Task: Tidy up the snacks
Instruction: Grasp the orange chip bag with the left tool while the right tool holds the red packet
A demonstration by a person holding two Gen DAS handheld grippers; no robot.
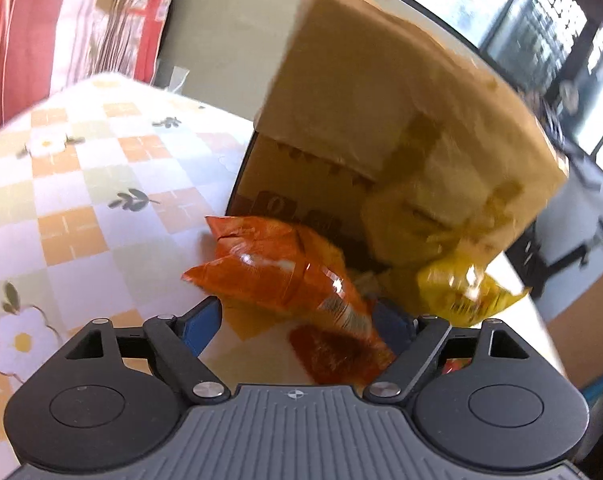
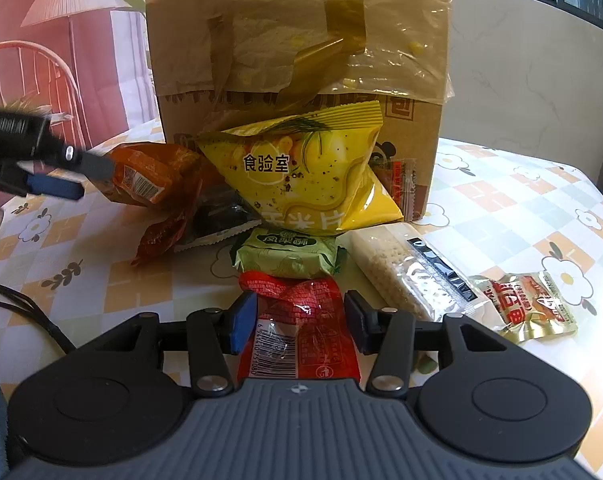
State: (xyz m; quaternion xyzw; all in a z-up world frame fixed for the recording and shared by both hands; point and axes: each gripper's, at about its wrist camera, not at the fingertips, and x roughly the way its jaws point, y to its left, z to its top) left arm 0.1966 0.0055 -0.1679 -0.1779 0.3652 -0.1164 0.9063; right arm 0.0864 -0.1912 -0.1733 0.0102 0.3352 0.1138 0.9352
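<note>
A cardboard box (image 2: 301, 60) stands on the checked tablecloth with snacks heaped against its front. My left gripper (image 1: 301, 324) is open around an orange snack bag (image 1: 277, 272), its jaws wide on either side; it also shows in the right wrist view (image 2: 149, 176) with the left gripper's fingers (image 2: 61, 188) beside it. My right gripper (image 2: 299, 320) is open, its jaws on both sides of a red packet (image 2: 297, 320) lying on the table. A yellow chip bag (image 2: 301, 172) leans on the box; it also shows in the left wrist view (image 1: 461, 292).
A green pastry packet (image 2: 289, 252), a dark packet (image 2: 217, 216), a white cracker sleeve (image 2: 405, 272) and a small red-and-clear sachet (image 2: 529, 304) lie on the tablecloth (image 2: 501, 208). A black cable (image 2: 29, 312) runs at the left. A wall stands behind the box.
</note>
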